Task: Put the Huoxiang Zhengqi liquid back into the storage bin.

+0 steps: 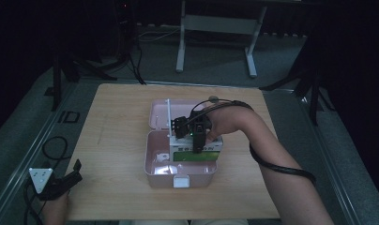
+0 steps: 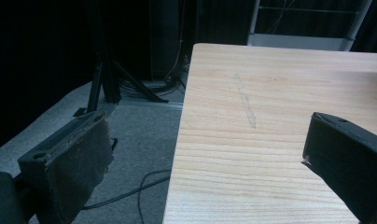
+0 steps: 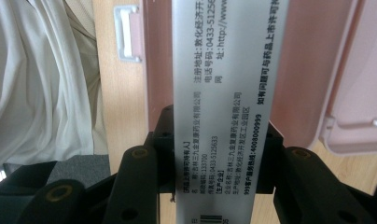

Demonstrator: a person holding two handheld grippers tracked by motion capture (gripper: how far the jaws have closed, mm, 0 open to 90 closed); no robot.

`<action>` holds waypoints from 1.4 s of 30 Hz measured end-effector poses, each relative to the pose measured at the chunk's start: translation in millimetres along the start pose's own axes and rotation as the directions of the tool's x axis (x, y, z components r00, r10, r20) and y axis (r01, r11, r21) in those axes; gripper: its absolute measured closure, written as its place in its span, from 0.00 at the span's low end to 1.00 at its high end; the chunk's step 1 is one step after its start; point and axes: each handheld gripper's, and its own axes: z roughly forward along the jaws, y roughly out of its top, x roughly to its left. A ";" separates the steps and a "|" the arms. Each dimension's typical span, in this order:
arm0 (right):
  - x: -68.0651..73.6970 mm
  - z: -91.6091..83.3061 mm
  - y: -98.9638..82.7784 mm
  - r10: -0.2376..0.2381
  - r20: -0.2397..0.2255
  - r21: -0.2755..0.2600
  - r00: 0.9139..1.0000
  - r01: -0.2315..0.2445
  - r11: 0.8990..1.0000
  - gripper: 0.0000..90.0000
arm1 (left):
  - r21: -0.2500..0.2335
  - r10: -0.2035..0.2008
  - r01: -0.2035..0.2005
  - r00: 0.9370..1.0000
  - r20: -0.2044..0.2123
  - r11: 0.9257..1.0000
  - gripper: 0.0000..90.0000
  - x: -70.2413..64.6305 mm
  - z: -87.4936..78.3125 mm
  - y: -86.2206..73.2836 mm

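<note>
The right gripper (image 1: pixel 197 140) is clamping a white printed carton (image 3: pixel 224 112) between its jaws, inside the pink case (image 1: pixel 155 176). The left gripper (image 1: pixel 68 180) is resting with jaws apart at the table (image 2: pixel 270 93) edge.

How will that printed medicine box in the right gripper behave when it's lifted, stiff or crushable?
The medicine box looks like thin printed carton, so probably light and fairly stiff, but it could dent under a hard squeeze. The right gripper clamps its narrow sides; the smooth print may slip if tilted.
</note>
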 end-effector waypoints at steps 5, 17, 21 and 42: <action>0.2 6.5 8.1 -0.011 -0.008 0.000 1.000 0.011 1.000 0.70 | -0.003 -0.003 0.003 1.000 0.002 1.000 0.02 0.3 -0.2 0.0; -2.9 32.0 15.1 -0.013 -0.030 0.001 0.999 0.013 1.000 0.70 | 0.000 0.002 -0.002 1.000 0.003 1.000 0.02 -0.1 0.1 0.1; -3.6 39.8 16.1 -0.007 -0.027 0.001 1.000 0.007 1.000 0.70 | 0.000 -0.001 0.001 1.000 0.003 1.000 0.02 0.1 -0.1 0.0; -6.3 93.9 19.4 -0.001 -0.074 0.005 0.997 0.001 1.000 0.70 | -0.002 -0.002 0.002 1.000 0.004 1.000 0.02 0.0 0.3 0.0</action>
